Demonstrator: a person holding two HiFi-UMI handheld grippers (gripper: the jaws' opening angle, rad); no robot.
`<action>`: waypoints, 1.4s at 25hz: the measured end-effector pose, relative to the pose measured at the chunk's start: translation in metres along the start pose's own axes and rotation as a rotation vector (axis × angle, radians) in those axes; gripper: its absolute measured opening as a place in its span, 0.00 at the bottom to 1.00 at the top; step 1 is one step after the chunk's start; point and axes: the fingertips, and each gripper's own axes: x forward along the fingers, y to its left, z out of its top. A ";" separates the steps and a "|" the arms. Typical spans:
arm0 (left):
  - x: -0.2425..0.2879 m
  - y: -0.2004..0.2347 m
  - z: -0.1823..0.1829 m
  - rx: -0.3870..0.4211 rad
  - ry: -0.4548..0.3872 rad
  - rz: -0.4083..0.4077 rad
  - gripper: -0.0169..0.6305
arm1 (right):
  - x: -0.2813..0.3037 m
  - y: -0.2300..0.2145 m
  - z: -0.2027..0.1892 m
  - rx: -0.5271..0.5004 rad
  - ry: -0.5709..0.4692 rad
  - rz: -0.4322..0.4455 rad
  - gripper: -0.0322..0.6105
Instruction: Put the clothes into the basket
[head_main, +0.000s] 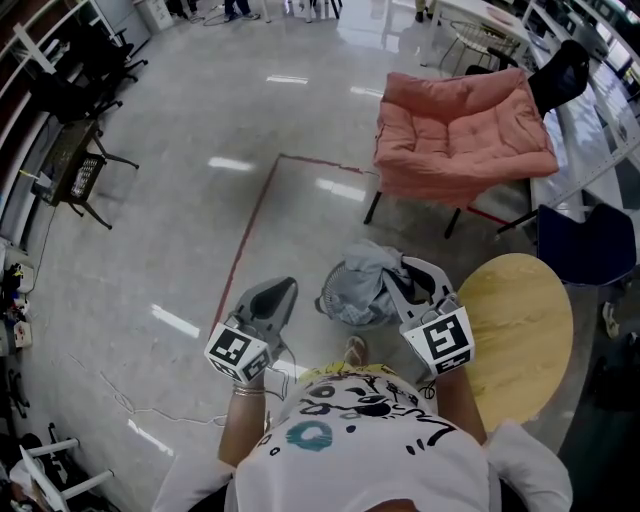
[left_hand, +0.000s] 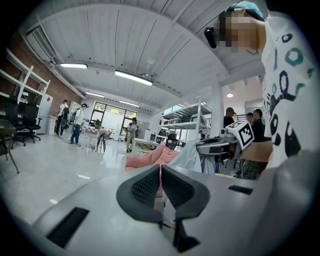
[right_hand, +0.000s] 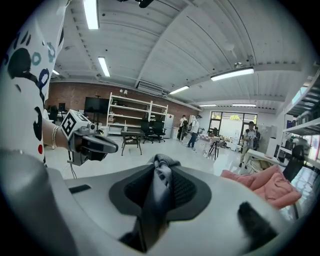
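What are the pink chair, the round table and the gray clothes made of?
The pink chair looks like soft, matte padded fabric: it is puffy, with stitched dents. The round table seems to be pale wood or a wood-look top: it is smooth, with faint grain lines. The gray clothes look like thin, floppy cloth: they bunch and fold.

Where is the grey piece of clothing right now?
In the head view, the grey garment is centre-right, pinched in the right gripper over the dark basket on the floor, near the pink armchair and round wooden table.
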 end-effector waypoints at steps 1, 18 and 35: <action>0.005 0.002 -0.001 -0.003 0.006 0.004 0.05 | 0.002 -0.002 -0.003 0.004 0.003 0.009 0.18; 0.084 0.008 -0.009 0.022 0.065 -0.064 0.05 | 0.022 -0.040 -0.048 0.038 0.046 0.038 0.18; 0.184 0.047 0.012 0.141 0.193 -0.563 0.05 | 0.061 -0.035 -0.055 0.121 0.180 -0.147 0.18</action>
